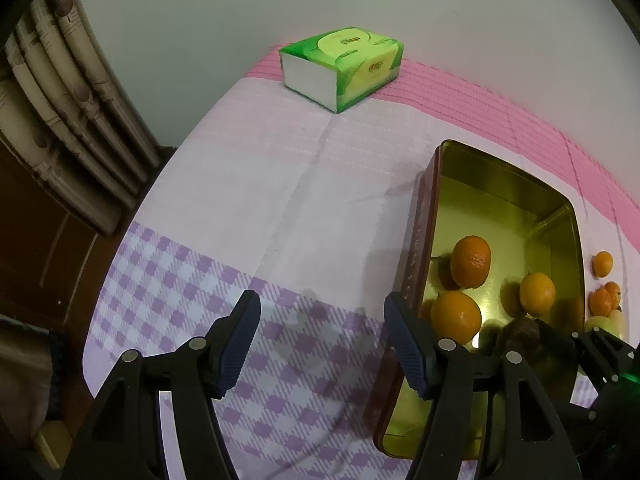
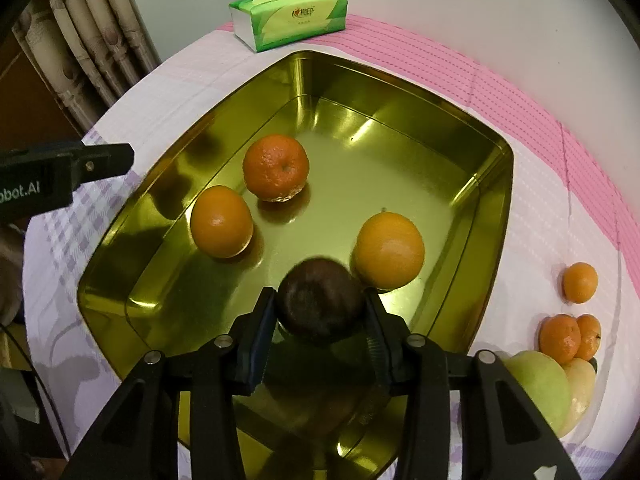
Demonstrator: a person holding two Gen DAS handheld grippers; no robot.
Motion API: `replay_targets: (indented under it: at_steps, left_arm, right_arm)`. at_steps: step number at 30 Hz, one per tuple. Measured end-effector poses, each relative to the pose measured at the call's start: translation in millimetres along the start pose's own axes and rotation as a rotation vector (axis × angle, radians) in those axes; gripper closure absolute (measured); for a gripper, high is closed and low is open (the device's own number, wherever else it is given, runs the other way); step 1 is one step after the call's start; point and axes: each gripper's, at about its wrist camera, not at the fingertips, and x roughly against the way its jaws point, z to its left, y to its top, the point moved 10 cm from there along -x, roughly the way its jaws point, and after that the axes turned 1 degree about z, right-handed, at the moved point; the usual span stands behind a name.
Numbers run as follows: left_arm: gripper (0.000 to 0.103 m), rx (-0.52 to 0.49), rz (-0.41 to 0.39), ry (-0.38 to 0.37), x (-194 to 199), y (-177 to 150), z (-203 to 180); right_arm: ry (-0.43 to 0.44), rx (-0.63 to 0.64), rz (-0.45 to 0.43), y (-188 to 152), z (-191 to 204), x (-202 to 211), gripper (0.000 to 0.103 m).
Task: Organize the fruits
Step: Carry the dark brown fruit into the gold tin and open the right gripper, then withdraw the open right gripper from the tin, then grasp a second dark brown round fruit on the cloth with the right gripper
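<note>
A gold metal tin [image 2: 492,184] stands on the table and holds three oranges [image 2: 276,168] [image 2: 222,222] [image 2: 390,250]. My right gripper [image 2: 320,320] is shut on a dark round fruit [image 2: 320,300] and holds it over the tin's near part. My left gripper [image 1: 322,340] is open and empty over the cloth, just left of the tin [image 1: 424,240]. The oranges [image 1: 471,261] and the dark fruit [image 1: 518,332] also show in the left wrist view.
Small mandarins [image 2: 580,282] [image 2: 560,338] and pale green-yellow fruits [image 2: 540,384] lie on the cloth right of the tin. A green tissue pack [image 2: 290,16] sits at the far edge by the wall. Curtains [image 1: 68,100] hang at the left beyond the table edge.
</note>
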Motion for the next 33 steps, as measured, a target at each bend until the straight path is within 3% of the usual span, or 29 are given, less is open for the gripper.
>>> replay_targets:
  at_steps: [6,16,19,25,30,33]
  left_arm:
    - [0.038,-0.009,0.0,0.001,-0.5,-0.8,-1.8]
    - [0.037,-0.031,0.002,0.004,-4.0,-3.3,-6.8]
    - [0.037,-0.031,0.001,0.011,-4.9,-3.7,-6.5]
    - [0.037,-0.038,0.012,0.025,-10.2,-6.8,-6.6]
    - [0.037,-0.049,0.018,0.037,-14.2,-8.7,-9.2]
    - [0.037,-0.053,0.01,0.044,-13.6,-8.6,-10.9]
  right_arm:
    - [0.036,-0.028,-0.019,5.7,-1.2,10.6,0.051]
    - [0.073,-0.069,-0.103,-2.1,-14.3,60.9,0.05]
    - [0.046,-0.103,-0.13,-9.5,-40.6,77.2,0.049]
    - [-0.08,-0.244,-0.144,-35.2,-136.4,97.3,0.046]
    - [-0.149,-0.396,-0.087,-66.9,-212.1,91.5,0.046]
    - [-0.129,-0.476,-0.037,-85.3,-238.7,80.8,0.046]
